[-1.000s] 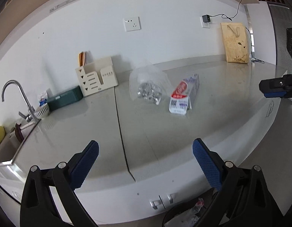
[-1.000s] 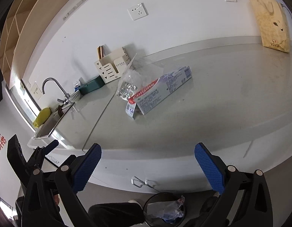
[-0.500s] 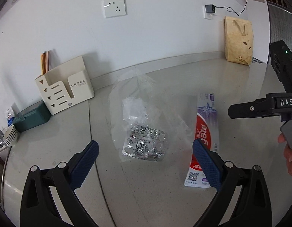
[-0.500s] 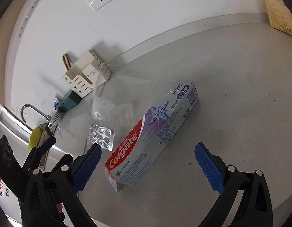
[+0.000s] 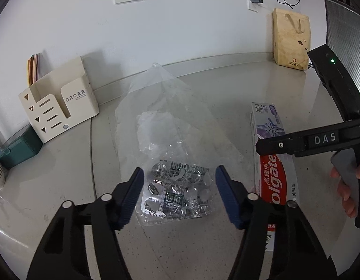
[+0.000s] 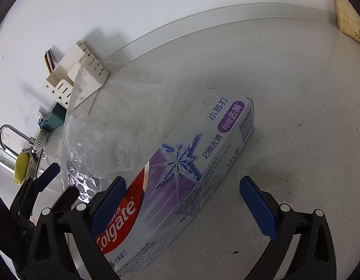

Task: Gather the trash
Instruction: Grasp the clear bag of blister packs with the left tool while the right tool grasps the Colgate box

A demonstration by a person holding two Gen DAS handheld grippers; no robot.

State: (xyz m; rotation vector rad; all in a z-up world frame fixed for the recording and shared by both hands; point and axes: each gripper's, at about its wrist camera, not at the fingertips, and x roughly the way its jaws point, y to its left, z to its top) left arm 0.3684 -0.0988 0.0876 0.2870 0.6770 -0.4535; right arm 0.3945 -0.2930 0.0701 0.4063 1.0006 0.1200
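White wall stands behind the grey counter [image 5: 285, 86]. On the counter lies a clear plastic bag [image 5: 166, 121] with shiny pill packs [image 5: 177, 191] inside. Right beside the bag, on its right, lies a toothpaste box [image 6: 180, 170]. The left claw [image 5: 178, 194] has just been closing; its blue pads sit on both sides of the pill packs, not pressing yet. The right claw [image 6: 180, 207] is wide open over the box's red end.
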